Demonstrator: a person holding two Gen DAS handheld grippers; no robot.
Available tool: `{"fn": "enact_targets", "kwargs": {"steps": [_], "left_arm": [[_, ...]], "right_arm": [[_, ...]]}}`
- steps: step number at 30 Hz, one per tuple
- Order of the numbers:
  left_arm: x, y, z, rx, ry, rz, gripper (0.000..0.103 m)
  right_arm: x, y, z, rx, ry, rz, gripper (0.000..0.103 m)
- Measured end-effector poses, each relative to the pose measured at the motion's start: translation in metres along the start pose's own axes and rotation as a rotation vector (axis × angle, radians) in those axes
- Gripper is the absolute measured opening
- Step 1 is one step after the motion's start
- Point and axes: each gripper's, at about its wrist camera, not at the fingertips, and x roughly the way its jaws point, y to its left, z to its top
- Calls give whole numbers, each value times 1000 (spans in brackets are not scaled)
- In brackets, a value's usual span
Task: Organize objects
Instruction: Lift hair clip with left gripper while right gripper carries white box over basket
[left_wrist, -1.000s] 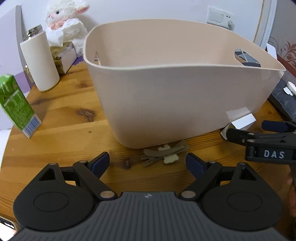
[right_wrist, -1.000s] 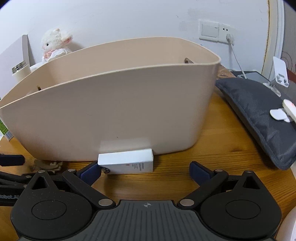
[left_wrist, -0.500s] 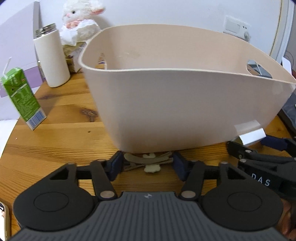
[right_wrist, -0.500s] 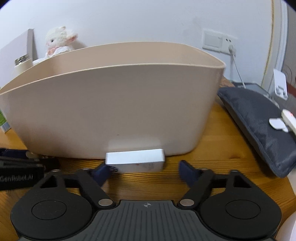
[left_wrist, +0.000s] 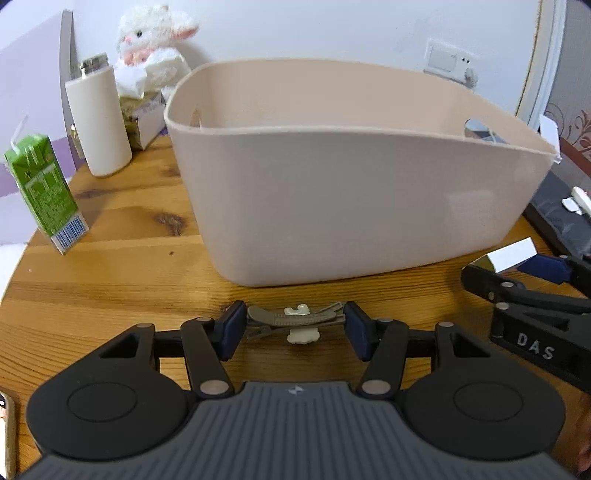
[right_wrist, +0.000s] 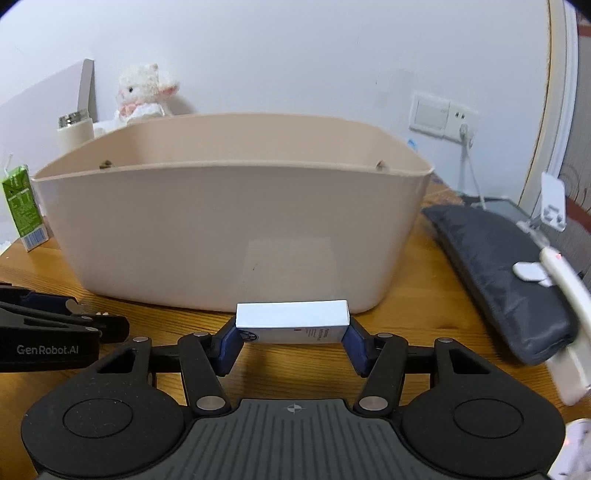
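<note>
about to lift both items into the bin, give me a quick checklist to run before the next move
1. Left gripper shut on the hair clip, pads at both its ends: ok.
2. Right gripper shut on the small white box, held end to end: ok.
3. Hair clip clear of the wooden table: cannot tell.
4. Beige storage bin open at the top, rim unobstructed: ok.
5. Room inside the bin: cannot tell, its floor is hidden in both views.
6. Grippers apart from each other, side by side in front of the bin: ok.
</note>
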Motion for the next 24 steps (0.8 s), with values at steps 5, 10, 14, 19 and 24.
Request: {"fn": "enact_targets", "kwargs": {"steps": [5, 10, 14, 19, 24], "left_arm": [[-27, 0, 6, -8, -70, 1, 59], [-58, -4, 15, 14, -150, 5, 59], [-82, -10, 28, 35, -221, 3, 59], [-99, -22, 46, 75, -302, 24, 59], [-98, -27, 73, 66, -335, 30, 59]], "right_arm": [[-27, -9, 9, 5, -58, -25, 55], [-47, -14, 23, 20, -107, -22, 55], [-62, -12, 35, 16, -161, -18, 55], [-76, -8, 55, 8, -229, -14, 55], [-80, -8, 78, 14, -284, -25, 55]]}}
